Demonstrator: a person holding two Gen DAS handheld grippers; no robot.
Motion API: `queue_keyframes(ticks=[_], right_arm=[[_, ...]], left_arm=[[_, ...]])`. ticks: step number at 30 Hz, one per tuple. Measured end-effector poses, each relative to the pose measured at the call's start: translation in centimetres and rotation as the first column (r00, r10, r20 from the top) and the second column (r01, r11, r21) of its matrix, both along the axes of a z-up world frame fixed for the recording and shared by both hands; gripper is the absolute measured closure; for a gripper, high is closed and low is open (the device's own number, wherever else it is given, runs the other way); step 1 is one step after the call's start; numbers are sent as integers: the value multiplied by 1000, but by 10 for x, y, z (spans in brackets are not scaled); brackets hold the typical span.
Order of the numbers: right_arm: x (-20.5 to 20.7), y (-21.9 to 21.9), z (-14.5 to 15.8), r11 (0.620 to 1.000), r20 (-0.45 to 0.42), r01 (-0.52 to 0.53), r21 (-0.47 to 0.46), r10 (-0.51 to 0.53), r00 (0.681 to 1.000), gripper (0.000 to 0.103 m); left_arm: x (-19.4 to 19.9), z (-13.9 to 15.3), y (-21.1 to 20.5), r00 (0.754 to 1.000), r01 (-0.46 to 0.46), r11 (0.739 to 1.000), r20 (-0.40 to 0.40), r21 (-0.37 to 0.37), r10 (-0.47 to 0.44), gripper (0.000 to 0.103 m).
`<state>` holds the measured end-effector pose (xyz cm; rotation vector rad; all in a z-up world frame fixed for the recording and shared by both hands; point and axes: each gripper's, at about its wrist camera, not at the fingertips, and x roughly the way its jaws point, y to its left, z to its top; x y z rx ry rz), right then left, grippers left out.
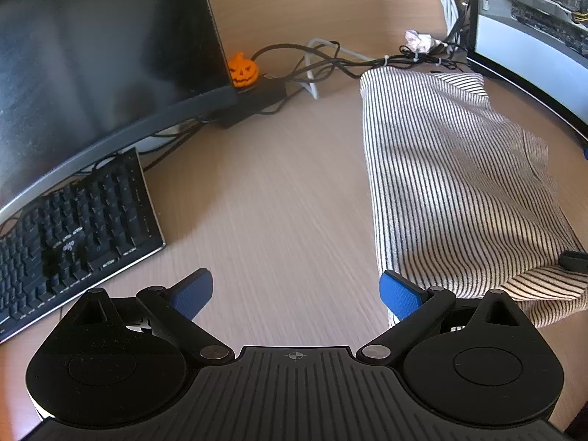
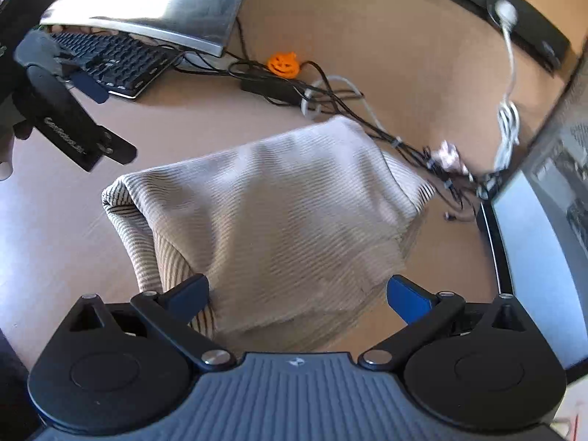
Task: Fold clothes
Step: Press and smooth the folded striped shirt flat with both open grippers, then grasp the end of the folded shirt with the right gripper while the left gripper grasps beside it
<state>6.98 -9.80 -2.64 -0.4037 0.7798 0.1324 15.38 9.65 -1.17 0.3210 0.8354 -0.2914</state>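
Observation:
A striped beige garment [image 1: 452, 183] lies folded in a compact rectangle on the wooden desk [image 1: 264, 198]. My left gripper [image 1: 296, 292] hangs open over bare desk just left of the garment's near edge, nothing between its blue pads [image 1: 398, 294]. In the right wrist view the same garment [image 2: 279, 220] lies straight ahead, and my right gripper [image 2: 297, 294] is open above its near edge, holding nothing. The left gripper [image 2: 88, 84] shows at the upper left of that view, apart from the cloth.
A black keyboard [image 1: 73, 231] and dark monitor [image 1: 99, 58] stand to the left. An orange pumpkin figure [image 1: 242, 68], tangled cables [image 1: 330, 64] and a crumpled paper [image 1: 419, 40] lie behind the garment. A second monitor [image 1: 533, 33] borders the right.

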Motion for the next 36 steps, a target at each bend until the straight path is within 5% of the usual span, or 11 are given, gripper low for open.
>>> queue_keyframes(ticks=[7,12,18,22,31,36], right_arm=[[-3,-20,-24,989,-34,83,-119,-88,996,0],[-10,-29,0,996,11,84,-13,-84,996,0],[-11,13,5,995,13,-102,22,101,995,0],[-12,41,-10,975,-19,-220,11,221,975,14],[-2,55,-28,952,-70,-304,18,305,950,15],[7,47,-31,957,-76,-287,38,289,954,29]], left_arm=[[-5,3,-8,999,43,998,-12,-41,-44,3],[-10,-6,-20,995,97,994,0,56,-97,3],[-2,-10,-18,995,88,996,-43,29,-87,2],[1,-7,-15,996,72,997,-57,0,-72,3],[-5,-4,-2,996,36,999,-75,-21,-38,3],[-7,2,4,996,28,999,-79,-23,-29,3]])
